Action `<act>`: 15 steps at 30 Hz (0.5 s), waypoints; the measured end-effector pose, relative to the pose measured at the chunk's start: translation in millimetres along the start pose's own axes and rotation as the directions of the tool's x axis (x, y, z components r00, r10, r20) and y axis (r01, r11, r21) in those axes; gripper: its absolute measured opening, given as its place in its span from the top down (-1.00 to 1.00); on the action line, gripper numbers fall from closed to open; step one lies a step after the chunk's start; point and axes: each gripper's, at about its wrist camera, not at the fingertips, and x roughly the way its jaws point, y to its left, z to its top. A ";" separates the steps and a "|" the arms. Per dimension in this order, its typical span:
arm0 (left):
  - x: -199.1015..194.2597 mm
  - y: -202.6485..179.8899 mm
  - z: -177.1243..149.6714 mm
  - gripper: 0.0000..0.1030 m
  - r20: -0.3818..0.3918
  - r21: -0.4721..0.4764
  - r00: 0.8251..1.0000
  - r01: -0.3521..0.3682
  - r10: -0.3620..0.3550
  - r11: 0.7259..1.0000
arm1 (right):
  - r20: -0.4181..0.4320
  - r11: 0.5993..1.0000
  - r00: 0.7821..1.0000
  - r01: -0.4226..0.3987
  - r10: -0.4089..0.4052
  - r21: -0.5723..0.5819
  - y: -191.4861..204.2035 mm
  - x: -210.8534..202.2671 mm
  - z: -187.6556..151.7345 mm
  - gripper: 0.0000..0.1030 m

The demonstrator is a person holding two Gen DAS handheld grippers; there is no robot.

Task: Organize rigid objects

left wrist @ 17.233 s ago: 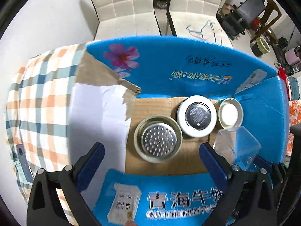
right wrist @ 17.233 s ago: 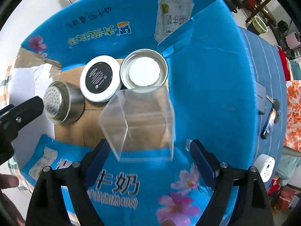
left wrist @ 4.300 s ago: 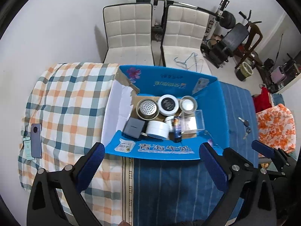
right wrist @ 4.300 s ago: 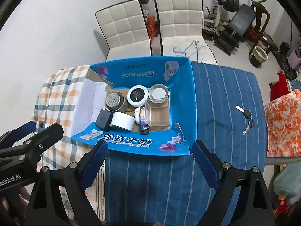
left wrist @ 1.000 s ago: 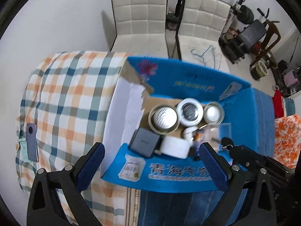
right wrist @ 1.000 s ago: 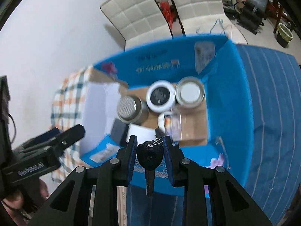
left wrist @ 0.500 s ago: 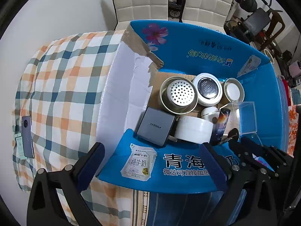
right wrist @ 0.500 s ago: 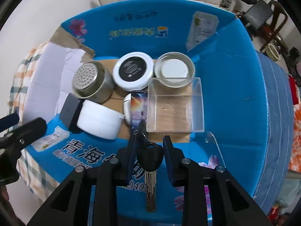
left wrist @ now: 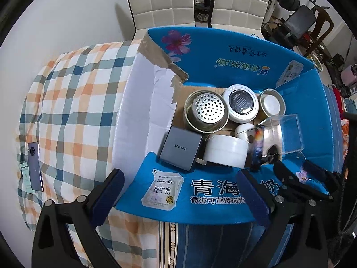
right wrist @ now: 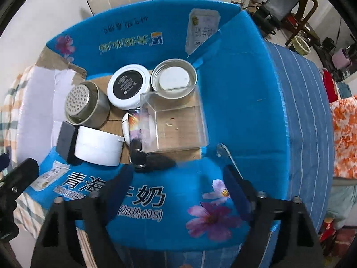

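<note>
My right gripper (right wrist: 178, 183), its jaws just opened and empty, hangs directly above the car key (right wrist: 148, 159), lying crosswise in the blue carton (right wrist: 241, 102) beside the clear plastic box (right wrist: 176, 122); left gripper (left wrist: 180, 192) open, farther off.

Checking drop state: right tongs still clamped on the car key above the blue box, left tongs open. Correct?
Not quite. The right wrist view shows the right tongs open, having just spread; the car key lies inside the blue box. Left tongs are open.

Both wrist views look down, sharing the blue box (left wrist: 223, 203)
</note>
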 end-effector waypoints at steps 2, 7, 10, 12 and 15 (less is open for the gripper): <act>-7.9 0.2 -1.1 -1.00 0.006 -0.005 1.000 0.007 -0.007 1.000 | 0.010 1.000 1.000 0.004 -0.004 0.005 -5.7 -10.6 -0.2 -0.67; -42.4 -0.6 -4.8 -1.00 0.041 -0.016 0.999 0.027 -0.026 1.000 | 0.073 1.000 0.997 0.007 -0.007 0.001 -10.9 -63.8 -6.3 -0.71; -74.7 -5.0 -10.1 -1.00 0.076 -0.008 0.996 0.042 -0.042 0.999 | 0.141 1.000 0.990 -0.010 0.009 0.009 -15.7 -111.6 -16.3 -0.78; -99.9 -9.8 -14.5 -1.00 0.106 0.007 0.993 0.048 -0.049 0.999 | 0.187 1.000 0.982 -0.023 0.021 0.009 -18.6 -143.8 -23.4 -0.78; -136.7 -15.9 -22.0 -1.00 0.160 0.031 0.985 0.053 -0.057 0.998 | 0.246 0.999 0.969 -0.039 0.036 0.007 -21.4 -189.8 -35.9 -0.78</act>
